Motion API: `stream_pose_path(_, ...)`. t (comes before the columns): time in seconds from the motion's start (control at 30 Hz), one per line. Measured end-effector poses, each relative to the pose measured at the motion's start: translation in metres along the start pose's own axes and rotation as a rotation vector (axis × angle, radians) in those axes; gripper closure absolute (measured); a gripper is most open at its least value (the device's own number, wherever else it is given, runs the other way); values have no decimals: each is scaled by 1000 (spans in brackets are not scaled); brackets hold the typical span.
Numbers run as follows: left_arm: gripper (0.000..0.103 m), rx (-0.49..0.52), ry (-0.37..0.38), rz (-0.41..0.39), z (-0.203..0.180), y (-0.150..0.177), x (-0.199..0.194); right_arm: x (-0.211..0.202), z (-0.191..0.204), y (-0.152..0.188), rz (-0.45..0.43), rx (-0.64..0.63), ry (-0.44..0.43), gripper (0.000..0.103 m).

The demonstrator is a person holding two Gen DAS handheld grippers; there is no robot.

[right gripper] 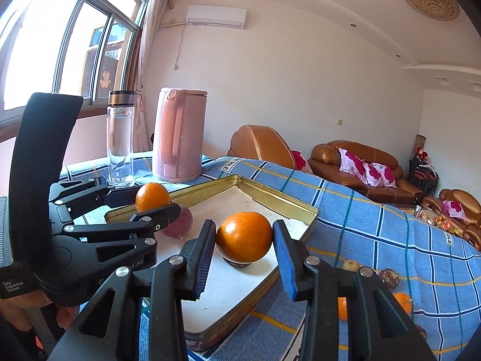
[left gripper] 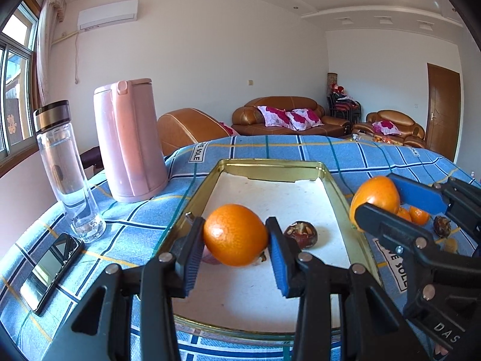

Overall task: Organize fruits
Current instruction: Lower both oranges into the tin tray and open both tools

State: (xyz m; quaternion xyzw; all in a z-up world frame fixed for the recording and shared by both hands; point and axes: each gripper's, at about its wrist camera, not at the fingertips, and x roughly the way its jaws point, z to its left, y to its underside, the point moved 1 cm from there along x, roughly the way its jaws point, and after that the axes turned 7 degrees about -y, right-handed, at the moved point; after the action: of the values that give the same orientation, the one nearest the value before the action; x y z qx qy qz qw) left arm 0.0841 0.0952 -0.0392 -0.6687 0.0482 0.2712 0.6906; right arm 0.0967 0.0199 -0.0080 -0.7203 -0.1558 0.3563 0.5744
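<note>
Left wrist view: my left hand-held gripper (left gripper: 236,240) is clamped on an orange (left gripper: 235,234), its blue pads pressing the fruit from left and right above the white floor of the gold-rimmed tray (left gripper: 342,194). The orange is nearly round, so I can't name a long axis; a pale spot on its skin faces me. A dark brown fruit (left gripper: 300,232) lies in the tray just right of it, and a reddish one peeks from beneath.

My right hand-held gripper (left gripper: 381,203) is squeezing a second orange (left gripper: 375,197) over the tray's right rim. In the right wrist view that orange (right gripper: 244,237) sits between the fingers above another dark fruit. Its shape is slightly flattened, wider than tall.

On the blue checked cloth to the right lie small oranges (left gripper: 419,215) and a brown fruit (left gripper: 442,225). On the desk's far left stand a pink kettle (left gripper: 129,141) and a clear bottle (left gripper: 64,168), with a phone (left gripper: 49,273) nearer.
</note>
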Motion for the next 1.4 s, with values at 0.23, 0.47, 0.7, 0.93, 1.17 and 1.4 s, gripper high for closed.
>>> stream_pose_path(0.23,61,4,1,46,8,1,10,15,3,-2,20,17,-28,62)
stream_pose_path(0.47,61,8,7,95,13,2,21,30,8,-1,59,15,-56,62)
stream_pose_path(0.7,61,27,17,130,9,2,28,40,4,2,95,40,-70,62)
stream_pose_path(0.93,61,45,23,162,6,3,35,48,-2,4,137,81,-95,62)
stream_pose_path(1.17,61,40,35,220,6,5,46,58,-3,6,180,97,-108,62)
stream_pose_path(1.4,61,46,22,252,5,8,52,66,-5,7,219,115,-123,61)
